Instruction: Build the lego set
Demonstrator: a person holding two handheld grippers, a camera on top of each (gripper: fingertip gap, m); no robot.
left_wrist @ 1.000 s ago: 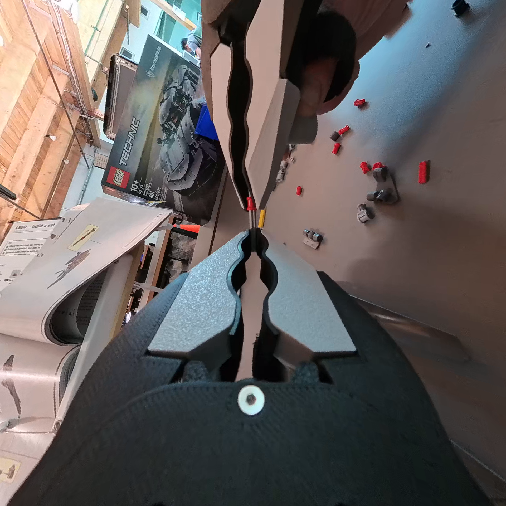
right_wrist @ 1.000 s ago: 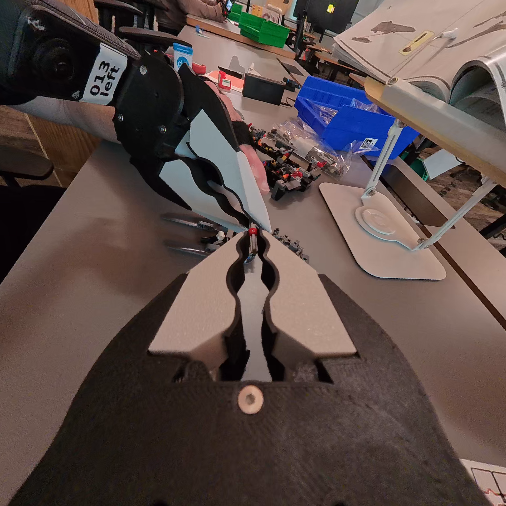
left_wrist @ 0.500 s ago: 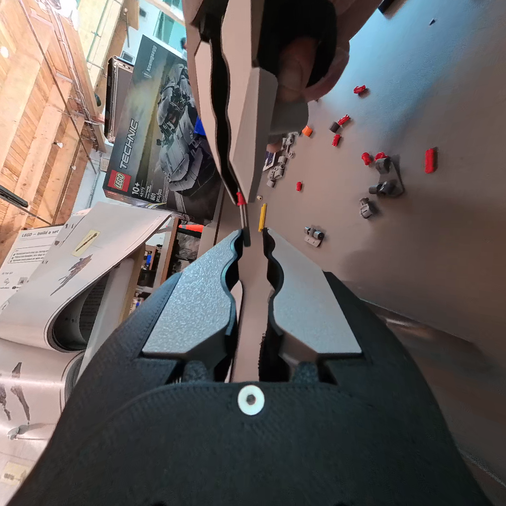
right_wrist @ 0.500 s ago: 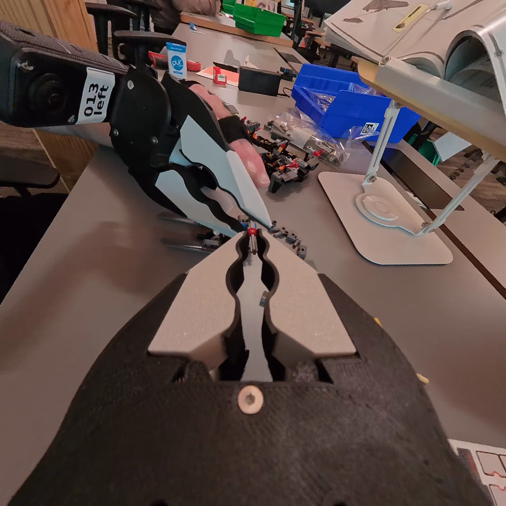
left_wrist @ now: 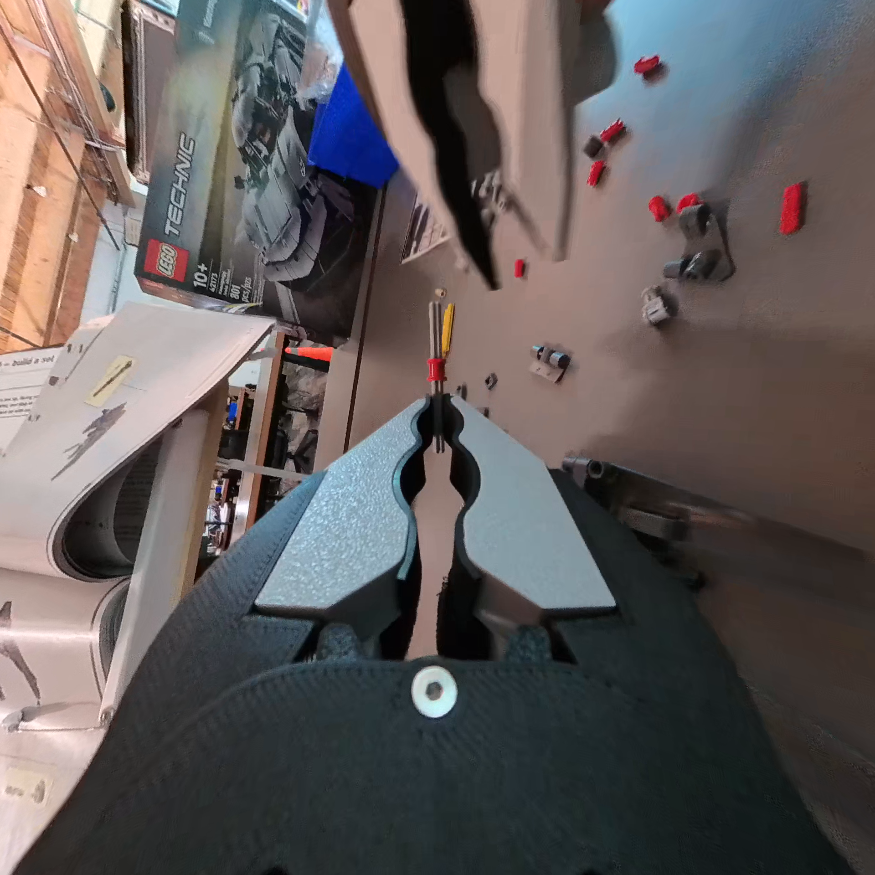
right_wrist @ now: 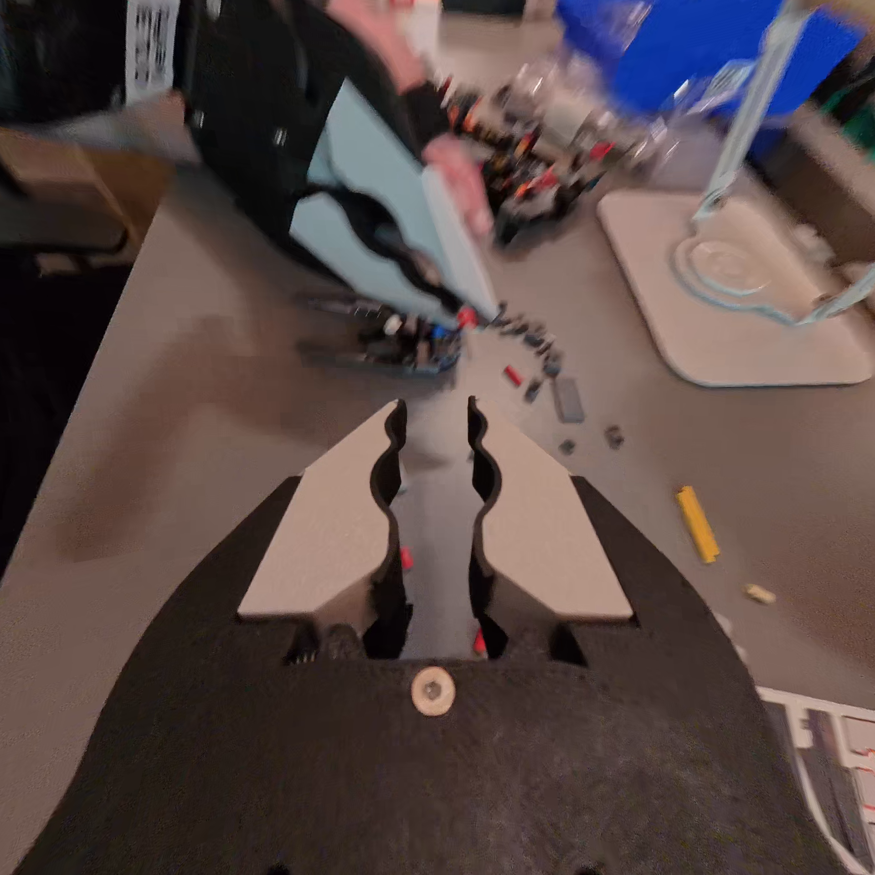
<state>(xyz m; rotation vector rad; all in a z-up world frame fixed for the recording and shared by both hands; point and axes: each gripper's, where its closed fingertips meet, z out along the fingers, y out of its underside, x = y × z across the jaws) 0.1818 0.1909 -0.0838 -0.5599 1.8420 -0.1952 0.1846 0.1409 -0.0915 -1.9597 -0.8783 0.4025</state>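
Gripping a thin grey axle (left_wrist: 436, 369), the left gripper (left_wrist: 439, 402) is closing its two grey fingers tightly on the rod's near end. A small red bushing (left_wrist: 436, 369) is sitting on the axle just past the fingertips, and the rest of the rod is pointing toward twelve o'clock. This view is rolled sideways, so the grey table (left_wrist: 710, 426) is filling the right half.

The right gripper (right_wrist: 436, 402) is standing clearly open, a wide gap between its fingertips and nothing between them. It is hovering over the table, and its view is blurred. At its twelve o'clock the left gripper is angling down toward the table, with the red bushing showing at its tip. In the left wrist view, the right gripper is blurring across the top at about one o'clock.

Loose pieces are lying around: a yellow axle (right_wrist: 697, 524) at three o'clock of the right gripper, red pins (left_wrist: 791, 215) and grey connectors (left_wrist: 696, 265) toward two o'clock in the left view. A lego box (left_wrist: 227, 189) is standing at eleven o'clock there, with an open instruction booklet (left_wrist: 118, 402) at nine o'clock. A blue bin (right_wrist: 710, 57) is sitting at one o'clock in the right view.
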